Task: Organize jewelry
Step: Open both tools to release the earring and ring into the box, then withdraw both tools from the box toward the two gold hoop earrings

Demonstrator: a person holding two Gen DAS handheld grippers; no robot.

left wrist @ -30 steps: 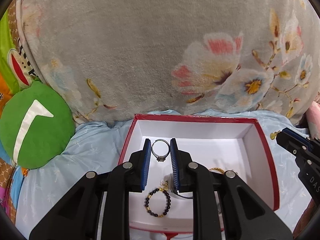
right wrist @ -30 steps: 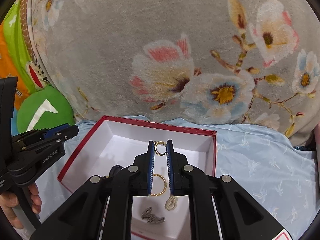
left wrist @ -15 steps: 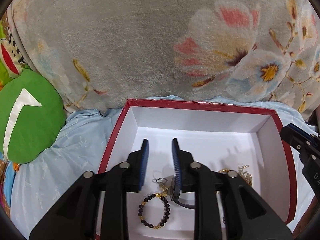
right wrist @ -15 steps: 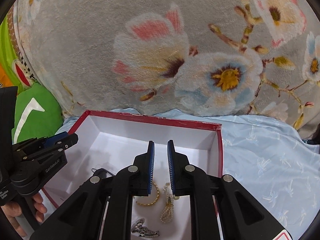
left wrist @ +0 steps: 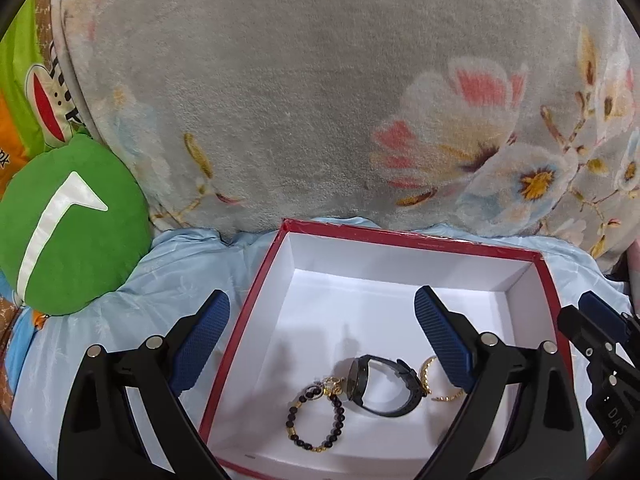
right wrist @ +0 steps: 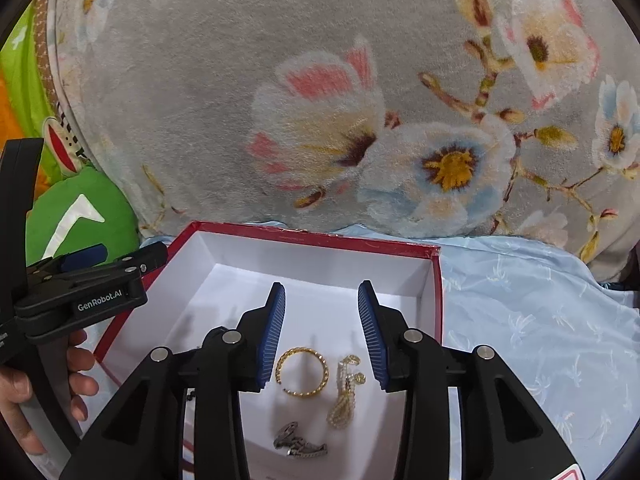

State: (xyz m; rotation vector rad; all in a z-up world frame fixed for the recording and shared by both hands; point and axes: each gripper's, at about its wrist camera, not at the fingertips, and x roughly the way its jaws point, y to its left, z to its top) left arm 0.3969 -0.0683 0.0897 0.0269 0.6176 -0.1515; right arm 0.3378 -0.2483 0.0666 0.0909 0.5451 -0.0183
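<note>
"GenRobot.AI" reads white on the left gripper [right wrist: 120, 264], fingers spread wide and holding nothing. Right gripper [right wrist: 322, 332] hangs over the red box [left wrist: 412, 236], fingers apart, nothing between them. Inside on the white floor: beaded bracelet [left wrist: 316, 420], black watch [left wrist: 380, 388], gold bangle [right wrist: 302, 372], pearl piece [right wrist: 344, 396], silver piece [right wrist: 298, 442]. The box sits on a pale blue sheet [right wrist: 540, 320]

spread right claw [right wrist: 322, 332] above gold bangle [right wrist: 302, 372]
</note>
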